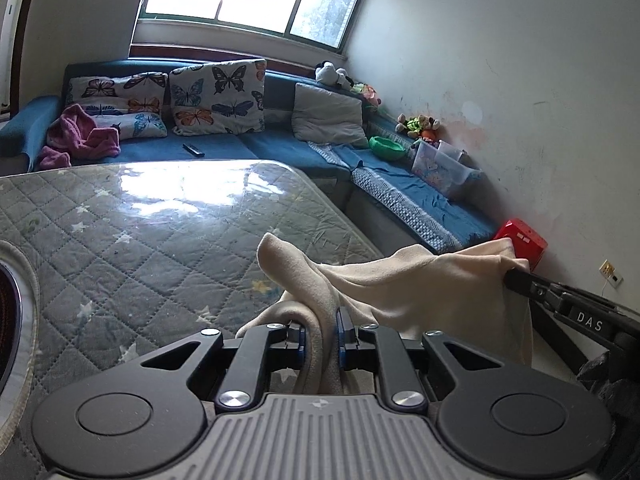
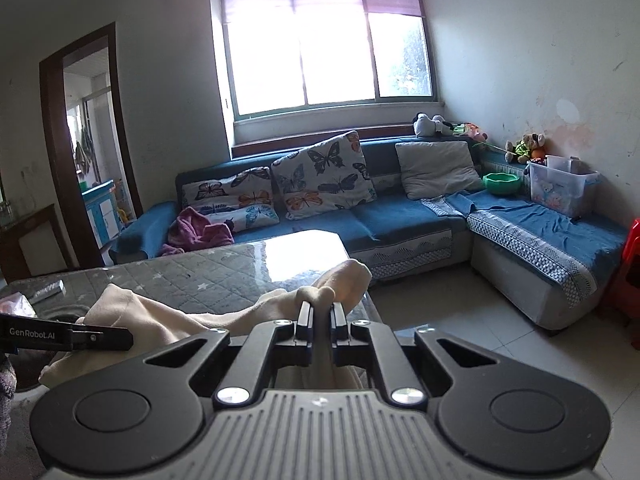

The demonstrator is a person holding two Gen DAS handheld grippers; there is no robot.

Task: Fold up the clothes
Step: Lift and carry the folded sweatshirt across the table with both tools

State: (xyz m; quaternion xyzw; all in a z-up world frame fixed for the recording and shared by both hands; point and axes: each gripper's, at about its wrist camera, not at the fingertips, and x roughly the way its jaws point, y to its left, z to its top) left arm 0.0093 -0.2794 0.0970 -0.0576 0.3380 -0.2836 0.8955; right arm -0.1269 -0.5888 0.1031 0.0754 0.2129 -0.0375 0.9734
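Your left gripper (image 1: 322, 330) hides the lower folds of the cream garment (image 1: 420, 284); your own housing cuts the cloth off below. In the left wrist view only the tip of your right gripper (image 1: 514, 276) shows, its arm lettered "DAS". The right wrist view reads "GenRobot.AI" on the other arm. Both pairs of jaws are nearly closed, each pinching a bunched edge of the garment, which hangs slack between them above the quilted, star-printed table cover (image 1: 140, 232). The cover lies under a glossy, reflective sheet. The garment looks soft and fleecy.
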